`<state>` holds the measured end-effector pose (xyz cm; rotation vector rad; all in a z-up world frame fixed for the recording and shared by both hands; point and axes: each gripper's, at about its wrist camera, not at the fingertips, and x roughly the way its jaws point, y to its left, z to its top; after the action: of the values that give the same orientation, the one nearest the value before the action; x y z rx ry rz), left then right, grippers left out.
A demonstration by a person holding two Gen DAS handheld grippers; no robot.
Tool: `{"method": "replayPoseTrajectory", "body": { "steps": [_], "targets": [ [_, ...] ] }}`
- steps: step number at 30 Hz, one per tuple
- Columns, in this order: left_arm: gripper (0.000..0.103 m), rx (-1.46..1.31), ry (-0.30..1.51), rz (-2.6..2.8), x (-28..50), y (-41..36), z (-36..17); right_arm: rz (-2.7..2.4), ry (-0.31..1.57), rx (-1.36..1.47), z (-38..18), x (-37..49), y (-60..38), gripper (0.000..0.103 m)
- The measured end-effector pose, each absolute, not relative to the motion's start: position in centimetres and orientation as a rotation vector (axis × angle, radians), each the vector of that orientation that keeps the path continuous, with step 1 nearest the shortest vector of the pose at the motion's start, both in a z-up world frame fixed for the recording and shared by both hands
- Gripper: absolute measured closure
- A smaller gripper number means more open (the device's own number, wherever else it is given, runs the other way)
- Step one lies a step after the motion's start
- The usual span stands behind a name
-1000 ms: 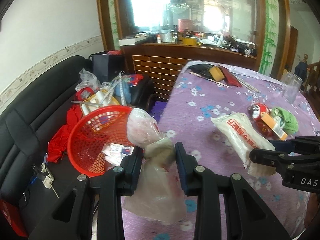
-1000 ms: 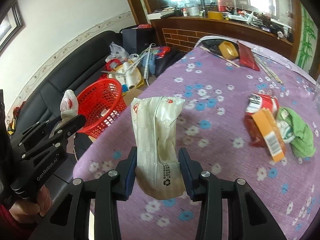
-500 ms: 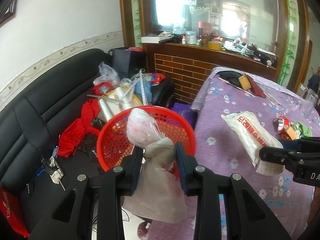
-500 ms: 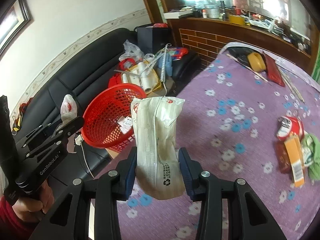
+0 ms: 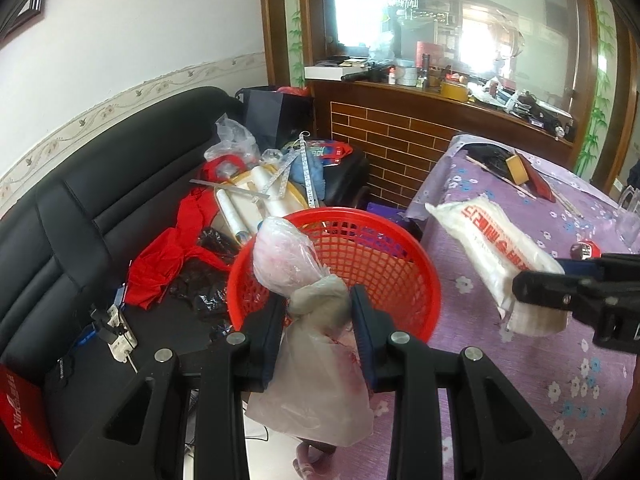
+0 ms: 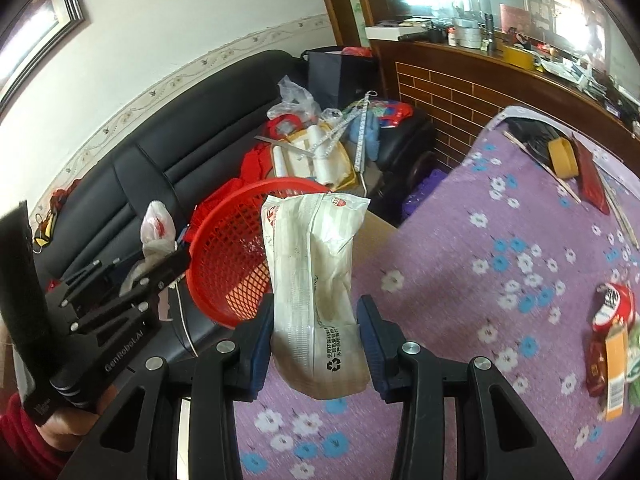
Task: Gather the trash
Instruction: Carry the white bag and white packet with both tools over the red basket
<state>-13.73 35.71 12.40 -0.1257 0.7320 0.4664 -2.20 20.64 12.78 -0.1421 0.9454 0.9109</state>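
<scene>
The left gripper [image 5: 318,320] tilts downward, its jaws pinched on the knotted neck of a thin plastic bag [image 5: 308,364], whose pinkish top bulges above the pads while the rest hangs below. Just behind it sits the red mesh basket [image 5: 400,264], on a black sofa [image 5: 80,232] heaped with red cloth and rolls. The right gripper [image 6: 316,330] also points down, clamped on the lower part of a white wrapper [image 6: 314,280] standing upright above the purple flowered tablecloth [image 6: 500,280], with the basket's rim behind it. Only the right view shows the hand [image 6: 60,416] in a red sleeve carrying the left tool, plus a red can [image 6: 612,306] and orange carton at the table's right. Only the left view shows the wrapper's red lettering.
</scene>
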Motion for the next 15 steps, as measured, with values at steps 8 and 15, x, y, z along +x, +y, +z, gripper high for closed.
{"method": "replayPoseTrajectory", "body": {
  "steps": [8,15],
  "targets": [
    [0.071,-0.154,0.745,0.468,-12.9,37.5,12.2,0.948,0.992,-0.104,12.6,-0.8,23.4,0.058],
    [0.071,-0.160,0.749,0.455,-11.8,38.2,12.3,0.960,1.009,-0.100,12.4,0.4,25.8,0.058]
  ]
}}
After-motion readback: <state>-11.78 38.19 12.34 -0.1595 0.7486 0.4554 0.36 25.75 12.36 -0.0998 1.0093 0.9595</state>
